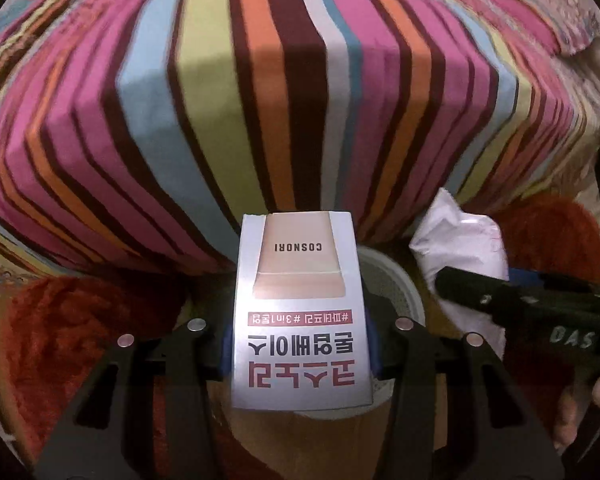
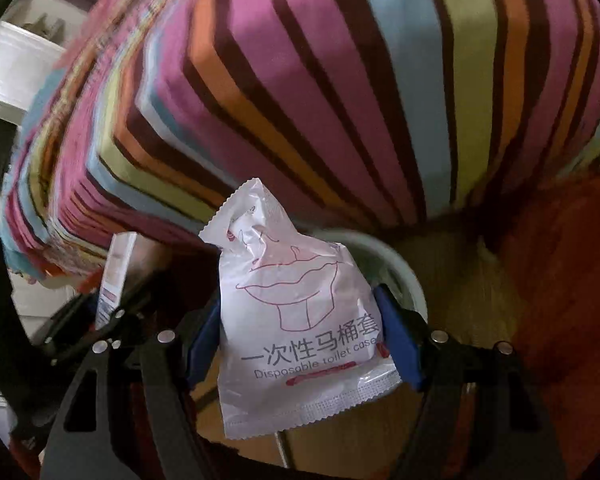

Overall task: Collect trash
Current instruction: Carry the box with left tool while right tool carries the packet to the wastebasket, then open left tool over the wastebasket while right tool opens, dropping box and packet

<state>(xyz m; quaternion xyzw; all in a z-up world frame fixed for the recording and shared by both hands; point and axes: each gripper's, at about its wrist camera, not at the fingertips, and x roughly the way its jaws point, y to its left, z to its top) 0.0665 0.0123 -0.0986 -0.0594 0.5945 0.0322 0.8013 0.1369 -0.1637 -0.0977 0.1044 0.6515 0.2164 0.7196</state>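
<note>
Both grippers carry trash and point steeply down beside a bed with a striped cover [image 1: 284, 92]. In the left wrist view, the left gripper [image 1: 298, 344] is clamped on a small white cosmetics box [image 1: 298, 312], its blue pads pressing the box's two sides. In the right wrist view, the right gripper [image 2: 302, 344] has its jaws partly closed on a white toilet-cover packet [image 2: 296, 312], pinched between blue pads. Just beyond and below each item shows the pale rim of a round bin [image 2: 404, 272], standing on a wooden floor near the foot of the bed, with a red shaggy rug [image 1: 68, 320] on either side. Judging from this, both pieces are collected and brought over the bin; what seems left is to release them into it. Whether more trash remains elsewhere cannot be told.
</note>
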